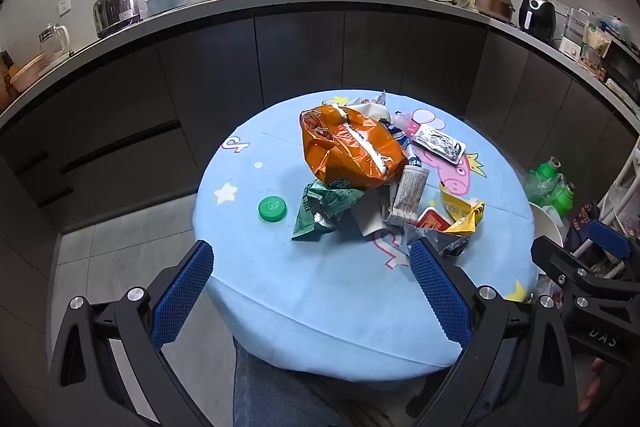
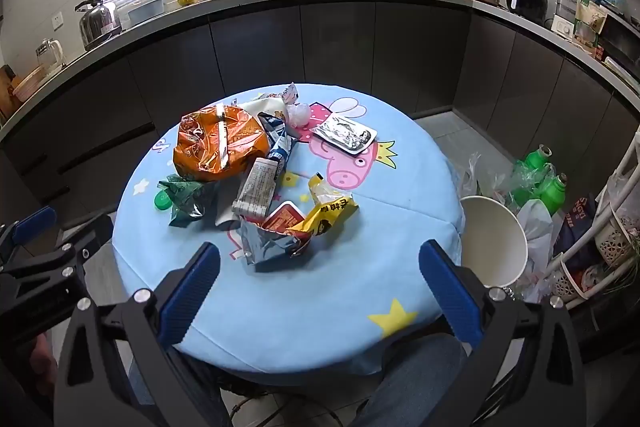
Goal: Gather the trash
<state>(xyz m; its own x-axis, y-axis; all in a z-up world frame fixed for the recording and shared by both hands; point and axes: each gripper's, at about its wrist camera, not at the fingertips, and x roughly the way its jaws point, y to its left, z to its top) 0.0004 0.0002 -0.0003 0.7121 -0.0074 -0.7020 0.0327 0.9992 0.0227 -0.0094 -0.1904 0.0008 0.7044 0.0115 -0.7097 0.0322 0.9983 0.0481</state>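
Observation:
A pile of trash lies on the round blue table (image 1: 320, 287) (image 2: 400, 219): an orange snack bag (image 1: 352, 147) (image 2: 218, 143), a green wrapper (image 1: 324, 207) (image 2: 186, 201), a green bottle cap (image 1: 272, 207) (image 2: 161, 202), a white tube (image 1: 408, 195) (image 2: 256, 191), a yellow packet (image 1: 466, 213) (image 2: 328, 213), a silver bag (image 2: 272, 241) and a foil tray (image 1: 440, 143) (image 2: 346, 133). My left gripper (image 1: 312, 259) is open and empty above the table's near edge. My right gripper (image 2: 320, 263) is open and empty, just short of the silver bag.
A white bin (image 2: 494, 243) stands on the floor right of the table, with green bottles (image 2: 544, 179) and plastic bags behind it. A white rack (image 2: 608, 227) is at the far right. Dark cabinets and a crowded counter (image 1: 320, 1) run behind.

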